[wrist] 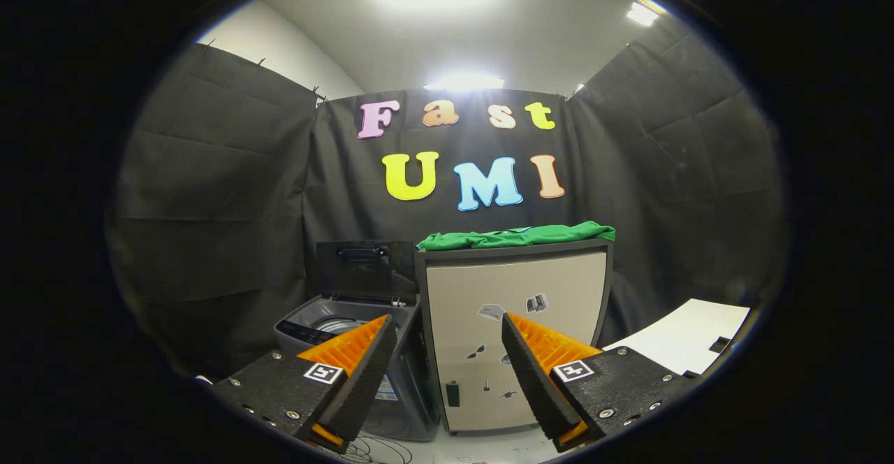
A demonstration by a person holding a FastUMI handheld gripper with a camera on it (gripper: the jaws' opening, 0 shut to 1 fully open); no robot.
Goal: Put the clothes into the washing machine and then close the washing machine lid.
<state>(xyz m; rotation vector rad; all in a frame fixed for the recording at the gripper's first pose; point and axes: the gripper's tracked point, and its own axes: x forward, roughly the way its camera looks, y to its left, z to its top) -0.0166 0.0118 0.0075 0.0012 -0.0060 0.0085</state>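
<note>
Two fingers of your gripper (443,338) were spread wide apart here, nothing pinched between them, just open air and the front of the cabinet (515,324) showing through the gap. You were hanging back a good way from everything, pointed roughly at that cabinet.

The clothes (517,236) were a green bundle lying flat across the top of the cabinet, well beyond the fingertips and higher than them. It looked like one folded or loosely spread garment, draped a bit over the right end of the top; I couldn't tell if there was more than one piece.

The washing machine (335,331) sat on the floor just left of the cabinet, touching or nearly touching its side. Its lid (364,270) was flipped up and standing open at the far edge, so you could see the rim of the drum down inside. Your left finger overlapped the near corner of the machine in the view, but it was clearly nearer to you than the machine, not touching it.

Off to the right, near you, there was a white board (688,335) lying flat. Some cables (377,450) were on the floor below the fingers.
</note>
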